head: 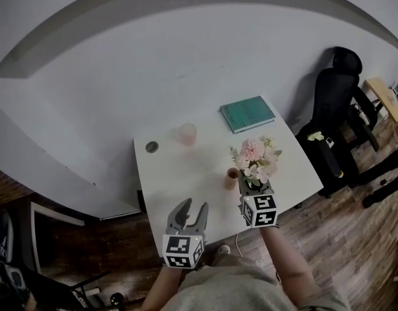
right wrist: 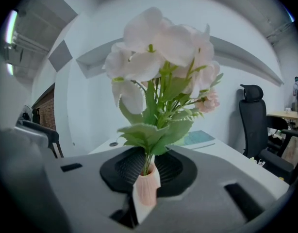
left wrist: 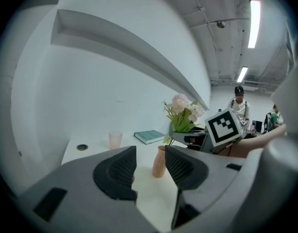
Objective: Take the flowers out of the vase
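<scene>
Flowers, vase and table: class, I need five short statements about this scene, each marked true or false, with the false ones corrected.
1. The right gripper is closed on the stems of the flowers. True.
2. The left gripper holds the vase. False: its fingers stand apart with nothing gripped, and the vase stands on the table beyond them.
3. A teal book lies flat on the table. True.
4. The pink cup lies tipped on its side. False: it stands upright.
5. In the head view, the black office chair is left of the table. False: it is to the right.
</scene>
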Tool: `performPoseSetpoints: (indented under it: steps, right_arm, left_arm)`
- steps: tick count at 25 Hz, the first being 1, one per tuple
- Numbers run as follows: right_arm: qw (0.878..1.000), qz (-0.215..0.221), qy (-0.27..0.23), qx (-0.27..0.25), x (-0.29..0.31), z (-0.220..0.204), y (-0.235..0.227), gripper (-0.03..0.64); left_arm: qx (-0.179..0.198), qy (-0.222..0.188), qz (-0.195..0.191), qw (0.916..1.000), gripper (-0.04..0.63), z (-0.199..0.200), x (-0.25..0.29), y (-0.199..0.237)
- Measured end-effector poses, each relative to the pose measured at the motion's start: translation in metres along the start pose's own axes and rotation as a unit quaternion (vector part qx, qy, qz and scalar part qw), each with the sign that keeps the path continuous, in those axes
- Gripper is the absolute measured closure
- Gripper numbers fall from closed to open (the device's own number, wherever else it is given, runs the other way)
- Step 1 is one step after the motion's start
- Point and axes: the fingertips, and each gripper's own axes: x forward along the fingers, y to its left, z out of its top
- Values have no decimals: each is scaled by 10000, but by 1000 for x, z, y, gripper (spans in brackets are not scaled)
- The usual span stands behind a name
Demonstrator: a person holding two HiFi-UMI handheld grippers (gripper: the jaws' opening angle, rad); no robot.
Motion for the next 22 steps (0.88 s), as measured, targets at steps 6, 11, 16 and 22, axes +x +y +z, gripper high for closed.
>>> performPoseSetpoints:
  steps: [6, 11, 16, 22]
  right_arm:
    - [9993, -231, -243, -191, -18, 22, 6, 557]
    - [9978, -389, -431, -334, -32, 40, 12, 557]
    - [9956, -555, -627, -416, -48, 55, 18, 557]
    - [9932, -691, -817, -458, -73, 67, 28, 557]
  left_arm:
    - [43, -44, -79, 10000, 423, 0, -28, 0]
    - [95, -47, -166, 9998, 425, -1, -47, -1]
    - [131, -63, -249, 9996, 425, -3, -65, -3]
    - [185, -77, -355, 9992, 426, -7, -87, -6]
